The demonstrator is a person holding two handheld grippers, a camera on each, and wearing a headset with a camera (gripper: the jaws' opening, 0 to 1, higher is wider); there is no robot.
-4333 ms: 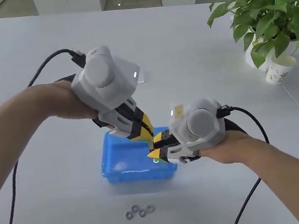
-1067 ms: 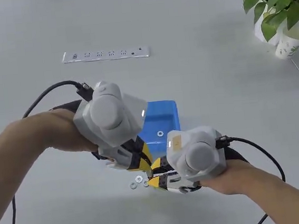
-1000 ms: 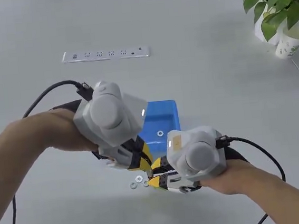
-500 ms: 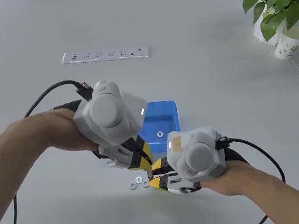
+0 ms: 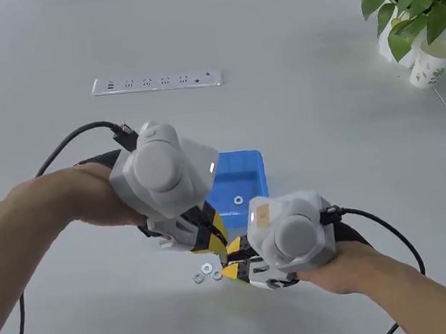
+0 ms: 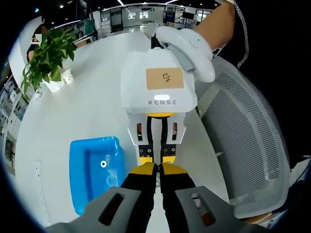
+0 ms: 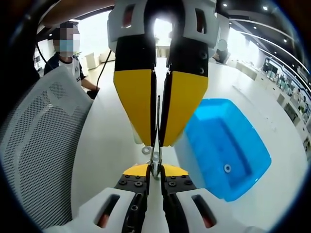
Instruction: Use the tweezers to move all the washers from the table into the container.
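I'm seeing an office here: white table (image 5: 320, 110), mesh desk chair (image 6: 252, 145) beside it, potted plant (image 5: 405, 7) by its right edge, power strip (image 5: 156, 82) toward the far edge.

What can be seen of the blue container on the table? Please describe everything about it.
The blue container is a shallow rectangular tray, apparently glossy plastic, with low walls, rounded corners and an open top. It sits flat and upright on the grey table, just beyond the two grippers. One small metal washer lies flat on its floor; nothing else lies inside. In the head view the left gripper covers its near left corner, so contact there cannot be judged.
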